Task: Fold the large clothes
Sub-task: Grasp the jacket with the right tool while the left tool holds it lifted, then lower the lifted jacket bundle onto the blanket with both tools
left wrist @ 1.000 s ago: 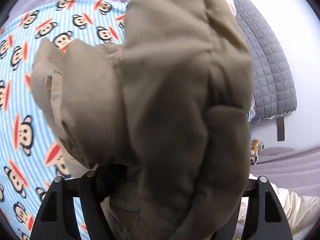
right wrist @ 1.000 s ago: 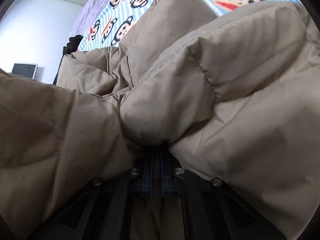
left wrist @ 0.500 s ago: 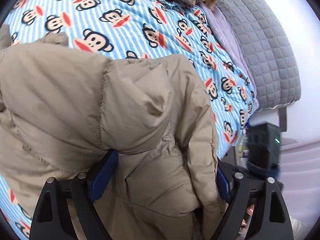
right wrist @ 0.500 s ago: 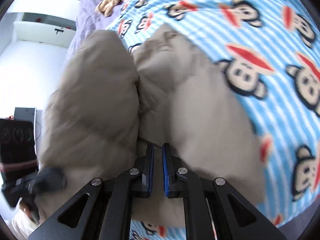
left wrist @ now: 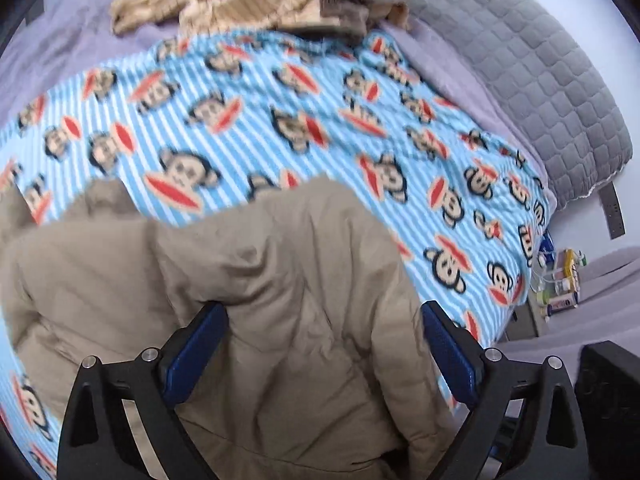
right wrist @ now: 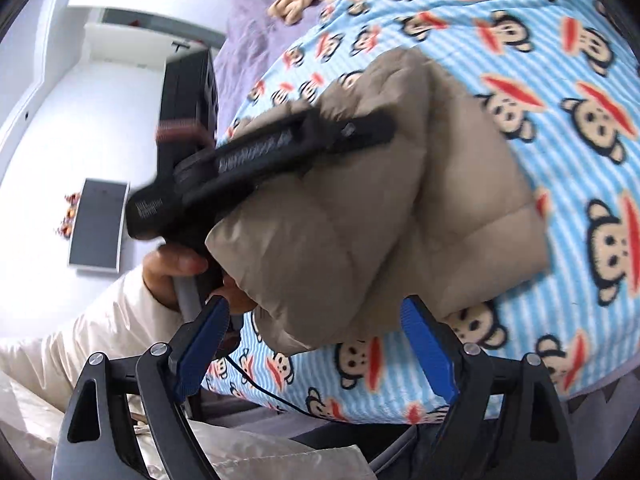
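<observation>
Jacket [left wrist: 256, 320], tan and quilted, lies bundled on monkey-print blanket [left wrist: 280, 128] directly ahead of both tools; left gripper [left wrist: 324, 344] and right gripper [right wrist: 316, 340] both spread apart, gripping nothing, presumably releasing so the fold settles flat.

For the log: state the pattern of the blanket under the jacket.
Light-blue and white stripes with cartoon monkey faces; blanket shows best in the left wrist view.
</observation>
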The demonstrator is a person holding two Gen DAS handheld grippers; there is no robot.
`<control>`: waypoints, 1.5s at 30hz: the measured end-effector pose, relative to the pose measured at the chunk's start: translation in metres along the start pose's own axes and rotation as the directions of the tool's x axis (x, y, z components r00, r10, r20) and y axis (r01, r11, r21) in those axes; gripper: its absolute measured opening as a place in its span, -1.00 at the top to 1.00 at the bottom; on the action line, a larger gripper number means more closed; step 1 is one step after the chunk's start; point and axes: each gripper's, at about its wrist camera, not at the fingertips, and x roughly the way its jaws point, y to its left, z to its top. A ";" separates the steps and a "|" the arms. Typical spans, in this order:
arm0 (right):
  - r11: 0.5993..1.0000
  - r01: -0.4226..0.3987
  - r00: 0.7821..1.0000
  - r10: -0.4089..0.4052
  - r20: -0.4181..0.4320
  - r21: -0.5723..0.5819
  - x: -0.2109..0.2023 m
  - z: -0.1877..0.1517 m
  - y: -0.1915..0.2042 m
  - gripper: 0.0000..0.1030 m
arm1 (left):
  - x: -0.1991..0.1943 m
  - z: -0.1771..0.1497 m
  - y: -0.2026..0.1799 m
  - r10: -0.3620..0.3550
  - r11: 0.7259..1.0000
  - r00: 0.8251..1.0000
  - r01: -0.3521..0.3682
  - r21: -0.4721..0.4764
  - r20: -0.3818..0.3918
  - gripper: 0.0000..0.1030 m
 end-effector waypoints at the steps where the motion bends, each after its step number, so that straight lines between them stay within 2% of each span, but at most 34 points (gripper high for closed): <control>1: 1.000 0.016 1.000 -0.016 -0.002 -0.015 0.007 0.003 0.004 -0.74 | -0.014 0.002 0.004 0.036 0.999 0.998 -0.036 0.006 0.049 -0.88; 3: 0.991 0.131 0.991 -0.131 0.007 -0.031 0.018 0.007 0.006 -0.68 | -0.038 0.004 0.017 0.121 0.992 0.983 -0.122 -0.001 0.137 -0.88; 4: 0.976 0.216 0.976 -0.215 0.018 -0.035 0.024 0.013 0.006 -0.24 | -0.048 0.003 0.028 0.177 0.984 0.969 -0.176 -0.019 0.175 -0.88; 6: 0.962 0.272 0.962 -0.271 0.023 -0.033 0.032 0.023 0.003 0.52 | -0.061 0.001 0.053 0.266 0.964 0.942 -0.257 -0.068 0.207 -0.88; 7: 0.953 0.301 0.953 -0.301 0.032 -0.029 0.032 0.026 0.000 0.53 | -0.062 -0.002 0.070 0.322 0.946 0.923 -0.308 -0.096 0.209 -0.88; 9: 0.937 0.345 0.938 -0.343 0.057 -0.050 0.029 0.029 -0.002 0.55 | -0.051 -0.004 0.098 0.401 0.915 0.900 -0.384 -0.127 0.169 -0.88; 10: 0.925 0.373 0.927 -0.369 0.066 -0.072 0.024 0.024 -0.004 0.56 | -0.042 -0.005 0.112 0.417 0.905 0.899 -0.396 -0.155 0.135 -0.88; 12: 0.908 0.406 0.913 -0.400 0.074 -0.099 0.020 0.021 -0.005 0.56 | -0.025 -0.005 0.128 0.385 0.909 0.918 -0.359 -0.214 0.095 -0.88; 13: 0.905 0.411 0.911 -0.405 0.073 -0.105 0.019 0.020 -0.006 0.56 | -0.016 -0.004 0.128 0.381 0.908 0.920 -0.353 -0.226 0.090 -0.88; 17: 0.901 0.426 0.904 -0.421 0.071 -0.088 0.017 0.023 -0.010 0.56 | 0.018 0.010 0.098 0.397 0.912 0.911 -0.379 -0.159 0.109 -0.88; 20: 0.890 0.453 0.890 -0.450 0.068 -0.041 0.011 0.019 -0.028 0.56 | 0.039 0.020 0.072 0.387 0.920 0.916 -0.375 -0.112 0.107 -0.88; 24: 0.899 0.430 0.899 -0.435 0.046 0.084 -0.001 0.016 -0.066 0.55 | 0.064 0.028 0.050 0.399 0.916 0.913 -0.394 -0.072 0.086 -0.96; 26: 0.900 0.418 0.905 -0.424 0.031 0.125 -0.001 0.016 -0.086 0.44 | 0.071 0.028 0.046 0.417 0.909 0.905 -0.414 -0.056 0.079 -0.96; 28: 0.899 0.406 0.911 -0.412 0.003 0.164 -0.002 0.016 -0.101 0.20 | 0.073 0.028 0.048 0.421 0.907 0.904 -0.417 -0.056 0.075 -0.96; 31: 0.904 0.368 0.927 -0.375 -0.012 0.219 -0.017 0.017 -0.111 0.16 | 0.074 0.027 0.052 0.420 0.907 0.905 -0.417 -0.060 0.066 -0.96; 33: 0.897 0.386 0.918 -0.397 0.012 0.216 -0.035 0.017 -0.108 0.16 | 0.075 0.027 0.053 0.423 0.906 0.904 -0.420 -0.058 0.065 -0.97; 36: 0.890 0.410 0.896 -0.434 0.096 0.199 -0.067 0.024 -0.100 0.16 | 0.075 0.026 0.052 0.431 0.902 0.900 -0.428 -0.054 0.066 -0.97; 37: 0.894 0.405 0.895 -0.431 0.118 0.192 -0.076 0.027 -0.097 0.16 | 0.076 0.026 0.052 0.433 0.901 0.899 -0.430 -0.053 0.065 -0.97; 41: 0.937 0.335 0.923 -0.347 0.165 0.096 -0.082 0.055 -0.079 0.16 | 0.076 0.026 0.052 0.438 0.899 0.897 -0.435 -0.052 0.065 -0.97; 45: 0.946 0.324 0.943 -0.321 0.088 -0.020 -0.046 0.069 -0.061 0.16 | 0.074 0.024 0.053 0.443 0.896 0.894 -0.440 -0.053 0.070 -0.97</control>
